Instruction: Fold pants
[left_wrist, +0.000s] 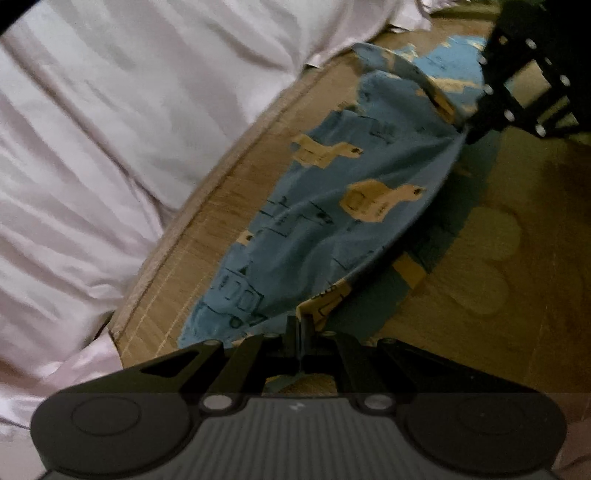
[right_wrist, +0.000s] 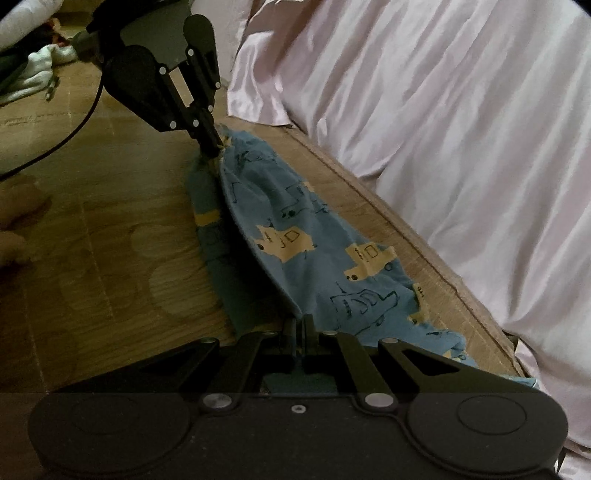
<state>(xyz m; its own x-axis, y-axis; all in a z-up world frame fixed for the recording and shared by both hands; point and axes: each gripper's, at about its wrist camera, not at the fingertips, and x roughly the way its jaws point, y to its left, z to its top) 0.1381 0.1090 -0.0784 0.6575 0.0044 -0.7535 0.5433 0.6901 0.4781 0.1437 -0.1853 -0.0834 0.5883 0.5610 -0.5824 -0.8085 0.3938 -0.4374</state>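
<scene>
While lifting: I hold the blue truck-print pants (left_wrist: 332, 206) taut along their fold.
Left hand-held gripper (left_wrist: 300, 332): clamped on one end.
Right hand-held gripper (right_wrist: 300, 332): pinching the other.
Advice: lower both evenly onto the wooden floor (right_wrist: 110, 229), parallel to the satin sheet (right_wrist: 461, 129).

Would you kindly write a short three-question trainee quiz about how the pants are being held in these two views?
1. True or false: both grippers are shut on the blue pants.
2. What lies beside the wooden floor? A) pale satin sheet B) green rug C) metal rack
3. Fill in: the fabric edge between the left gripper and right gripper hangs ____ the floor.

Key: 1 true; 2 A, the pale satin sheet; 3 above.
</scene>
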